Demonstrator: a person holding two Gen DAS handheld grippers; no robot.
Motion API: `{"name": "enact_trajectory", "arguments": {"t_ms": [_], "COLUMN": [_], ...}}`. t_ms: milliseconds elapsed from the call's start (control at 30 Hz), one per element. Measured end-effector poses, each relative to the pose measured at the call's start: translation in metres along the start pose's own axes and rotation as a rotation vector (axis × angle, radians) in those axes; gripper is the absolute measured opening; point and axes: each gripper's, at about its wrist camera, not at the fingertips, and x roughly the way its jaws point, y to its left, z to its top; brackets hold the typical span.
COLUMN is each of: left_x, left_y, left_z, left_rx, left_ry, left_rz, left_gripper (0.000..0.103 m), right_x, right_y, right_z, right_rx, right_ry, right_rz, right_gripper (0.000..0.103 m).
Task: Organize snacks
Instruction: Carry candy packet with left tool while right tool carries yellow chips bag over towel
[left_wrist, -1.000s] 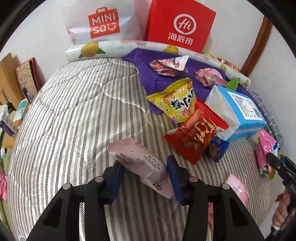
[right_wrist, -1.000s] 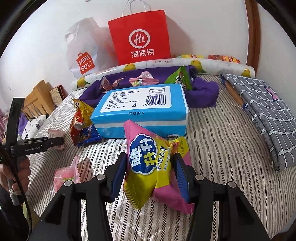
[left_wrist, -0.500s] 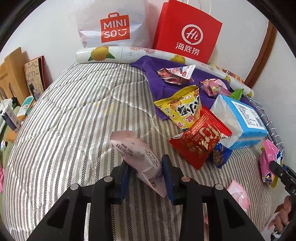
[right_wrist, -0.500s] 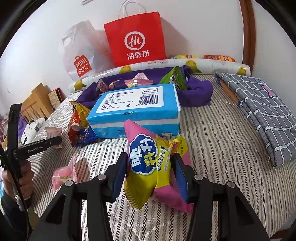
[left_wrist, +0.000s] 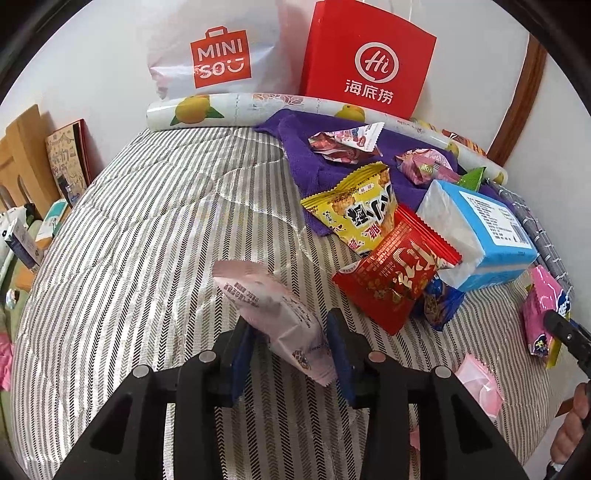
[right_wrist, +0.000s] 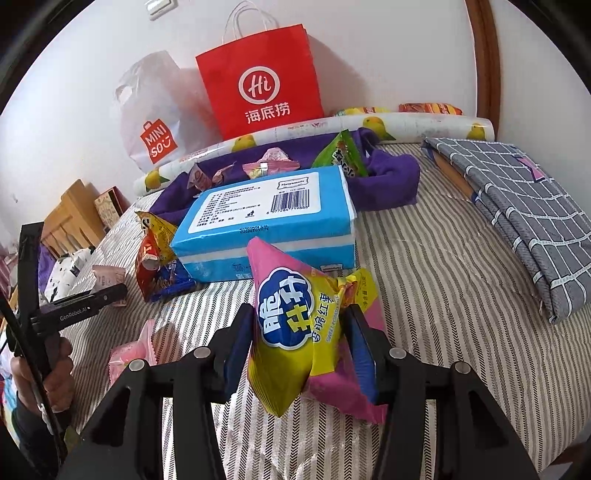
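My left gripper (left_wrist: 290, 325) has a pale pink snack packet (left_wrist: 269, 302) between its blue pads; its jaws are opening slightly, and the pads still touch the packet, which tilts up off the striped bed (left_wrist: 129, 240). My right gripper (right_wrist: 299, 317) is shut on a pink and yellow chips bag (right_wrist: 291, 317) held upright above the bed. Ahead of the left gripper lie a red packet (left_wrist: 399, 277), a yellow packet (left_wrist: 354, 206) and a small dark blue packet (left_wrist: 439, 306), all leaning against a blue tissue pack (right_wrist: 269, 210).
A purple cloth (left_wrist: 306, 147) at the back holds several small packets. Red (right_wrist: 258, 81) and white (left_wrist: 218, 55) shopping bags stand against the wall behind a lemon-print roll (left_wrist: 229, 110). A folded grey checked cloth (right_wrist: 517, 199) lies at the right. A small pink packet (right_wrist: 129, 354) lies near the bed's front edge.
The left jaws have narrowed onto the pale pink packet, which before sat loosely between them, then eased a little. The right gripper keeps its hold on the chips bag, barely shifted.
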Motion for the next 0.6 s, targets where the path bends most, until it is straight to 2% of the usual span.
{"name": "enact_trajectory", "arguments": {"t_ms": [167, 333, 467, 600], "left_x": [-0.003, -0.011, -0.027, -0.043], "left_y": [0.007, 0.003, 0.006, -0.001], "left_z": [0.0, 0.001, 0.002, 0.004], "left_rx": [-0.03, 0.006, -0.023, 0.002], "left_ry": [-0.01, -0.034, -0.046, -0.067], "left_rz": [-0.007, 0.029, -0.038, -0.039], "left_gripper": [0.03, 0.028, 0.028, 0.028], "right_x": [-0.005, -0.015, -0.026, -0.035], "right_y": [0.0, 0.002, 0.004, 0.007], "right_z": [0.001, 0.004, 0.005, 0.007], "right_rx": [0.006, -0.002, -0.013, -0.021], "right_ry": [0.009, 0.002, -0.017, -0.034], "right_rz": [0.008, 0.004, -0.001, 0.004], "right_gripper": [0.047, 0.045, 0.045, 0.045]}}
